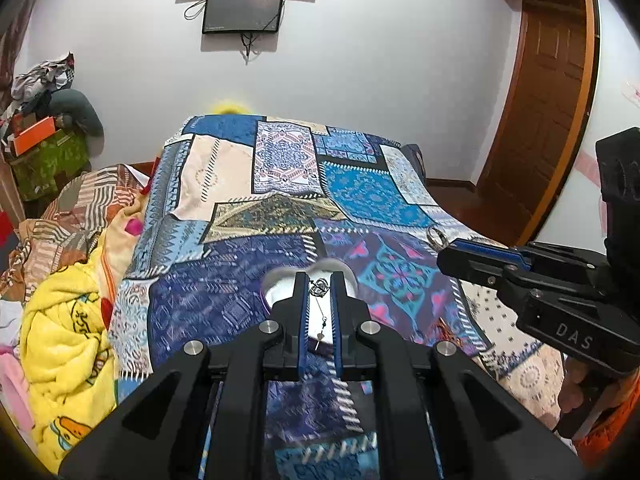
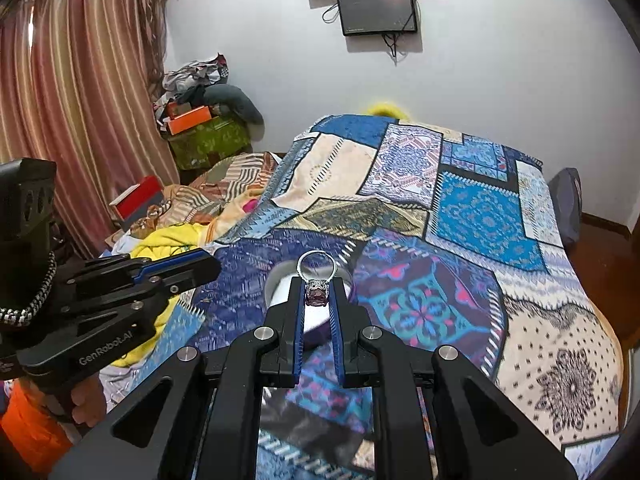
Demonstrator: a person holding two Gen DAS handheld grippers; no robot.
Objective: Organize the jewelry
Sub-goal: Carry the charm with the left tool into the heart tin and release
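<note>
My left gripper (image 1: 319,280) is shut on a silver necklace pendant (image 1: 319,287); its thin chain (image 1: 322,318) hangs down between the fingers. It is held above a white heart-shaped jewelry box (image 1: 280,290) on the bed. My right gripper (image 2: 317,286) is shut on a silver ring (image 2: 317,272) with a dark purple stone, held above the same white box (image 2: 280,284). The ring also shows at the right gripper's tip in the left wrist view (image 1: 437,237). The left gripper also appears in the right wrist view (image 2: 208,266).
The box rests on a blue patchwork bedspread (image 1: 360,192). Yellow and striped blankets (image 1: 68,320) are heaped at the bed's left. A cluttered corner with boxes (image 2: 200,128), a curtain (image 2: 80,100), a wall screen (image 1: 244,8) and a wooden door (image 1: 552,100) surround the bed.
</note>
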